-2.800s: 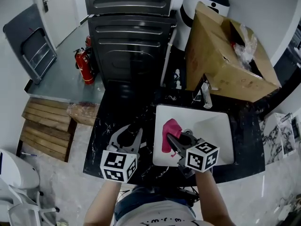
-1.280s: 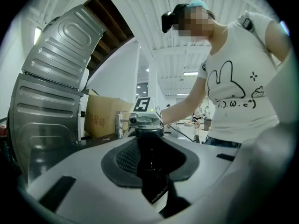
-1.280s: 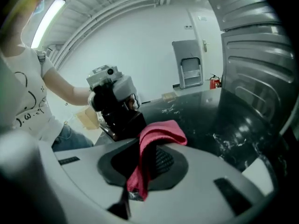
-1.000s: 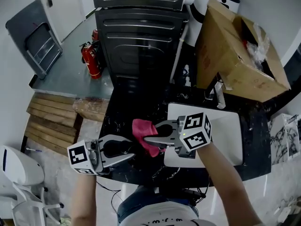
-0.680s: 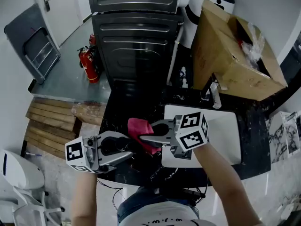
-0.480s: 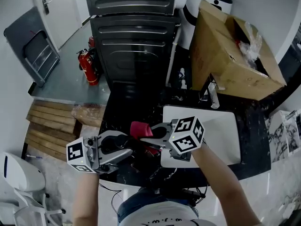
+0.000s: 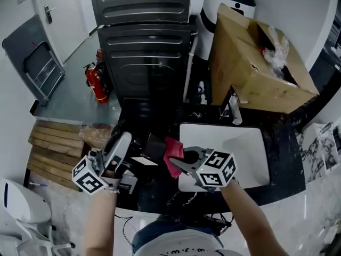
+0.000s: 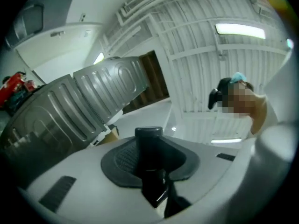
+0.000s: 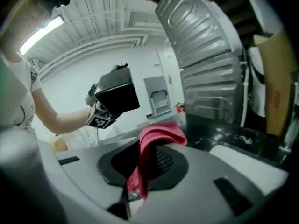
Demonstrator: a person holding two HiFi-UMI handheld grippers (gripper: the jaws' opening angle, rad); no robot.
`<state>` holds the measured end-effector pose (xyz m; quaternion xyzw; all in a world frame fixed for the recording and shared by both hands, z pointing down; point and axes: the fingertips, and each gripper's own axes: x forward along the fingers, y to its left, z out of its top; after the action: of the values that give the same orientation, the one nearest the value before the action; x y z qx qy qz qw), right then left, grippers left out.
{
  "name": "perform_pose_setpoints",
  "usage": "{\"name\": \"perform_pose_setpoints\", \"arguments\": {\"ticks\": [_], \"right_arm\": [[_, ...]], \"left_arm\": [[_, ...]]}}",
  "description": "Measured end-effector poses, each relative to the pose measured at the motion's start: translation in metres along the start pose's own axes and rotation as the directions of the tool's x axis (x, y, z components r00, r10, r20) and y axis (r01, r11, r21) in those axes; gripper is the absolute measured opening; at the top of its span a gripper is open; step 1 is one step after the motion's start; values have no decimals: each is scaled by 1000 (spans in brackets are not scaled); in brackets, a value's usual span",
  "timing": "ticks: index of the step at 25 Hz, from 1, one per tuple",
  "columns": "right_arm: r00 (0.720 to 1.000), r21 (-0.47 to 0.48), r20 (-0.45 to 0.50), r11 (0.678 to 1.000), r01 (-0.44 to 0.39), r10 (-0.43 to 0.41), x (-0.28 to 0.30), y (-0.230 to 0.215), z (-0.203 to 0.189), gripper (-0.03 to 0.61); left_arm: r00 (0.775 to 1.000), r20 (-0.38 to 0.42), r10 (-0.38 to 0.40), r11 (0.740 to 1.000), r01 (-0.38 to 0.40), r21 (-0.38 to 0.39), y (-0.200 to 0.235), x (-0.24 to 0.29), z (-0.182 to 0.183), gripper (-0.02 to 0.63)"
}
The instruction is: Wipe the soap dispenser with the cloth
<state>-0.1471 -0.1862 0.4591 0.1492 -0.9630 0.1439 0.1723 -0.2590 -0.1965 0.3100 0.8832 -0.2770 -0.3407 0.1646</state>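
The soap dispenser (image 7: 153,146), a black boxy bottle, hangs in the air just left of the sink (image 7: 250,137), lifted clear of the black counter (image 7: 154,116) and tipped on a slant. Your left gripper (image 7: 128,143) has it: in the left gripper view the jaws are closed on its dark neck, with the pump cap standing up between the pads. The pink cloth (image 7: 171,154) sits between the dispenser and the sink's left rim, right beside the bottle; whether the two touch you cannot tell from any view. Your right gripper (image 7: 181,163) reaches in over the sink's near left corner, and its jaws are pinched together on the cloth, which folds over the upper pad and hangs down in a strip. In the right gripper view the dispenser shows up and to the left of the cloth, with your left forearm behind it. Behind the sink stands a tap (image 7: 234,111), and behind that leans a cardboard box (image 7: 256,63). Well to the left of the sink and farther back is a dark ribbed metal cabinet (image 7: 144,52), with a red fire extinguisher (image 7: 96,81) on the floor beside it.
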Motion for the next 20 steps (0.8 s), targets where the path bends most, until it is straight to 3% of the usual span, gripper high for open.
{"name": "perform_pose_setpoints", "arguments": {"ticks": [2,4,8,11,14,17,20], "right_arm": [[988,-6,111,994,109,-107,-13,-12,20,48],[960,11,221,984,176,-174,-26,-18,42,48],[893,74,393,975,210,-222,-43,-20,77,48],[859,151,448,968,200,-247,-48,-24,86,48],[844,196,470,962,188,-260,-51,-26,87,48],[841,206,471,961,187,-264,-49,-25,86,46],[863,181,437,965,193,-254,-40,-16,78,46]], "left_arm": [[992,49,117,989,-112,-95,16,6,6,109],[974,77,212,962,-194,-191,27,13,7,109],[938,58,340,913,-315,-260,39,23,-5,109],[923,85,376,872,-322,-369,41,24,-15,110],[912,123,390,838,-297,-458,41,20,-19,110],[901,161,403,813,-272,-515,43,16,-20,112],[888,198,415,801,-252,-543,48,11,-18,112]]}}
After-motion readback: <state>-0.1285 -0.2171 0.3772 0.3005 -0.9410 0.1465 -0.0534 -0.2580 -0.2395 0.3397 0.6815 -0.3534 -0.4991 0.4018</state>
